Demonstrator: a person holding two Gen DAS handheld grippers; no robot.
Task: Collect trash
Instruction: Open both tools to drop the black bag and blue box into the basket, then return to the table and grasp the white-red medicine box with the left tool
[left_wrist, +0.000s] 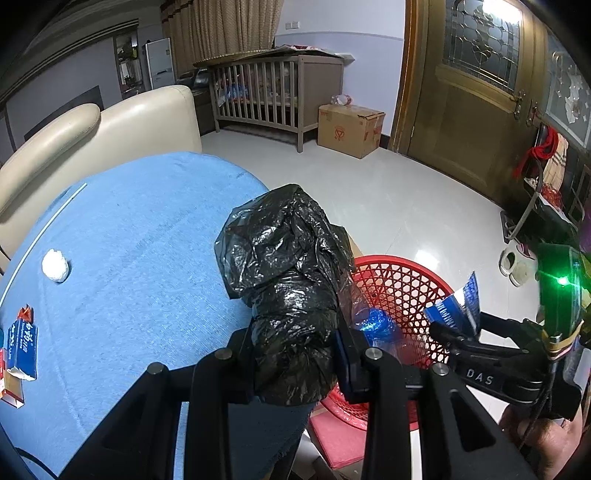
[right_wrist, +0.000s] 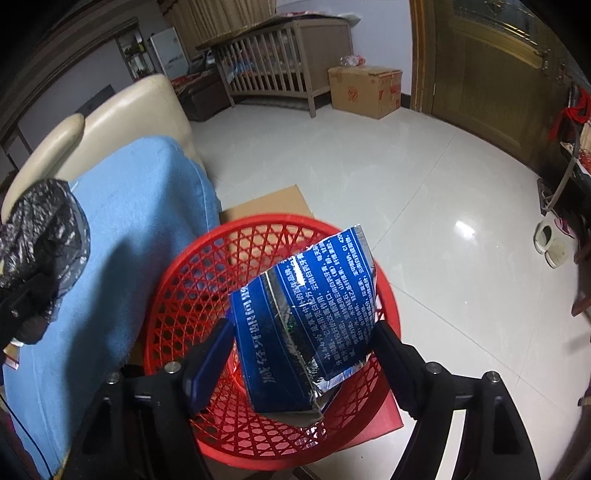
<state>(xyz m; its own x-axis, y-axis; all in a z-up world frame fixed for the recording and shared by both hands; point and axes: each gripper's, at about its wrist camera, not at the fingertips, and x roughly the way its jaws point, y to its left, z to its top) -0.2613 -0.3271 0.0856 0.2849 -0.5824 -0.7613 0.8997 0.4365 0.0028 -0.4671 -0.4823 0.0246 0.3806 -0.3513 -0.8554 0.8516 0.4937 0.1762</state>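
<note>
My left gripper (left_wrist: 295, 354) is shut on a crumpled black plastic bag (left_wrist: 284, 280), held over the right edge of the blue-covered table (left_wrist: 140, 236); the bag also shows in the right wrist view (right_wrist: 40, 236). My right gripper (right_wrist: 303, 343) is shut on a flattened blue toothpaste box (right_wrist: 306, 325), held over the red mesh basket (right_wrist: 192, 295). The same box (left_wrist: 456, 306) and basket (left_wrist: 399, 284) show in the left wrist view. A white paper ball (left_wrist: 55, 265) and a blue carton (left_wrist: 22, 347) lie on the table at the left.
A cream sofa (left_wrist: 110, 125) stands behind the table. The basket sits on cardboard (right_wrist: 273, 203) and a red box (left_wrist: 340, 439) on the tiled floor. Farther off stand a crib (left_wrist: 273, 88), a cardboard box (left_wrist: 351, 129) and a wooden door (left_wrist: 472, 92). Slippers (right_wrist: 550, 243) lie at right.
</note>
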